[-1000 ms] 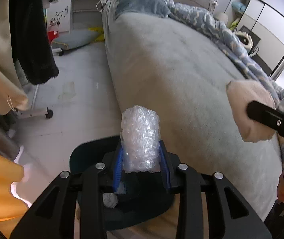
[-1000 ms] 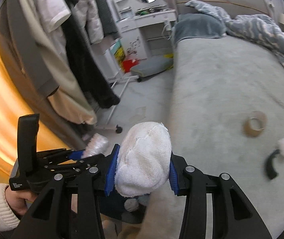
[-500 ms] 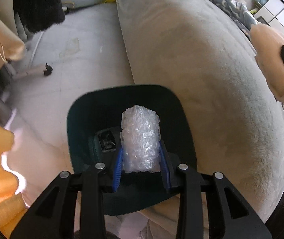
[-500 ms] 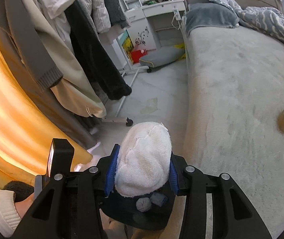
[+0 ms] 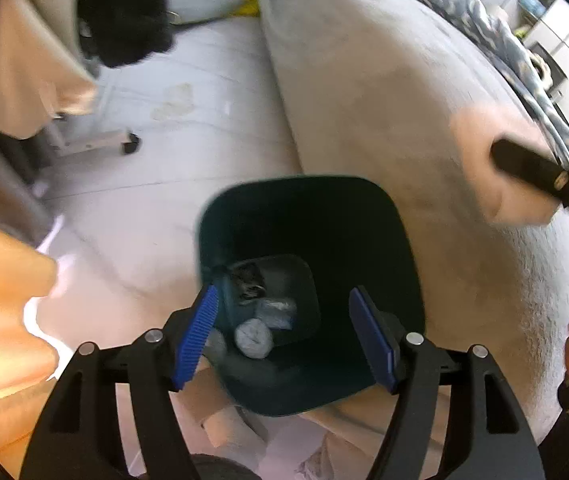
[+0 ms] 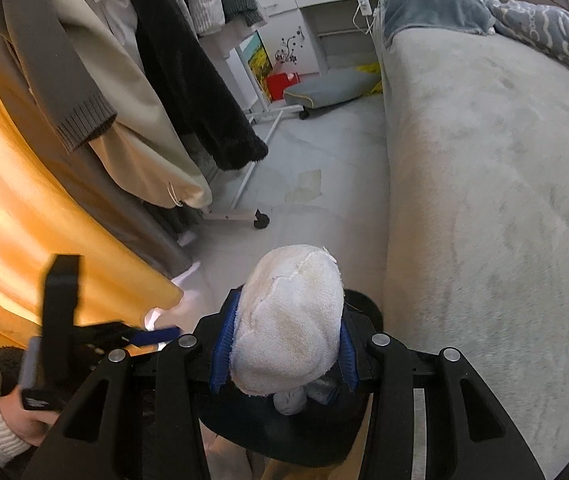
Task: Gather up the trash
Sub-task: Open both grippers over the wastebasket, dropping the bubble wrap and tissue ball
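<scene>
A dark green trash bin (image 5: 404, 264) stands on the floor beside the bed. My left gripper (image 5: 284, 336) hangs open and empty right over its mouth. In the bin lie a clear bubble-wrap piece (image 5: 276, 312), a crumpled grey wad (image 5: 253, 337) and dark scraps. My right gripper (image 6: 284, 354) is shut on a white cloth wad (image 6: 290, 320) and holds it above the bin (image 6: 284, 432). The cloth (image 5: 496, 164) also shows blurred at the right of the left wrist view.
A grey-covered bed (image 6: 484, 200) fills the right side. A wheeled clothes rack (image 6: 240, 212) with hanging coats stands left, by an orange curtain (image 6: 12, 208). A white desk (image 6: 324, 8) and a grey cushion (image 6: 332, 86) are at the back.
My left gripper has opened and the bubble wrap has dropped into the bin. My right gripper has moved left with the cloth wad, over the bin.
</scene>
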Tool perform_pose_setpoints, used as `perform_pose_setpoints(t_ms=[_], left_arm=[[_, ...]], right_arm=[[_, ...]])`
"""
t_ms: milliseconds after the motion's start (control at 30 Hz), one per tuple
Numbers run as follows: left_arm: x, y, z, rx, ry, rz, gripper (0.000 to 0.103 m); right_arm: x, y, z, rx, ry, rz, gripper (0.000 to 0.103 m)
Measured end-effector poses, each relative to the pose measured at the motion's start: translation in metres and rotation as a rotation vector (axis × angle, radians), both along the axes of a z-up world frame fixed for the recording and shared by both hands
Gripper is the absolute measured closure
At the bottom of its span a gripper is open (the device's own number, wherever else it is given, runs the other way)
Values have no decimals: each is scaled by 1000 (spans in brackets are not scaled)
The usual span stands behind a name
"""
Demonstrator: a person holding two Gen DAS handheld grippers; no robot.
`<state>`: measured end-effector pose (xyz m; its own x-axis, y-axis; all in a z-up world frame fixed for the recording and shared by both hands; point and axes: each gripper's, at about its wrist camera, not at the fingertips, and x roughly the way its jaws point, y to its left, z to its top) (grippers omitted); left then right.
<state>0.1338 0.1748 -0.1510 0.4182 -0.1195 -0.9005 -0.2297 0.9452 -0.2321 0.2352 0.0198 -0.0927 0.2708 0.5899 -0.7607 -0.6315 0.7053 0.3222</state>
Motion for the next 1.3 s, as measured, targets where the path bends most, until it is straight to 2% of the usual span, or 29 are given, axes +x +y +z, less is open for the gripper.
perform_pose_setpoints(t_ms=[167, 267, 467, 667, 767, 800, 933, 1000, 1100, 1300], left_arm=[[-19, 29, 25, 68, -83, 98, 32], [-27, 36, 40, 79, -134, 129, 32], [-28, 40, 52, 89, -193, 142, 31], [-27, 29, 62, 92, -254, 100, 31], [-29, 31, 67, 62, -287, 109, 29], [-29, 33, 67, 54, -291, 114, 29], [-32, 42, 70, 26, -305, 156, 29], [-34, 46, 71, 18, -308, 177, 29], [-36, 49, 74, 16, -310, 191, 28], [-37, 49, 79, 26, -319, 185, 28]], right_arm=[[-11, 22, -25, -67, 16, 46, 59], [-17, 32, -41, -109, 24, 81, 59], [-23, 45, -65, -164, 48, 122, 59], [-32, 58, -79, -212, 44, 184, 59], [-35, 59, -85, -239, 42, 199, 59], [-35, 62, -86, -243, 37, 205, 57], [-36, 67, -85, -251, 6, 222, 34], [-38, 68, -84, -269, -23, 229, 30], [-39, 65, -78, -264, -48, 220, 16], [-36, 59, -58, -222, -84, 199, 12]])
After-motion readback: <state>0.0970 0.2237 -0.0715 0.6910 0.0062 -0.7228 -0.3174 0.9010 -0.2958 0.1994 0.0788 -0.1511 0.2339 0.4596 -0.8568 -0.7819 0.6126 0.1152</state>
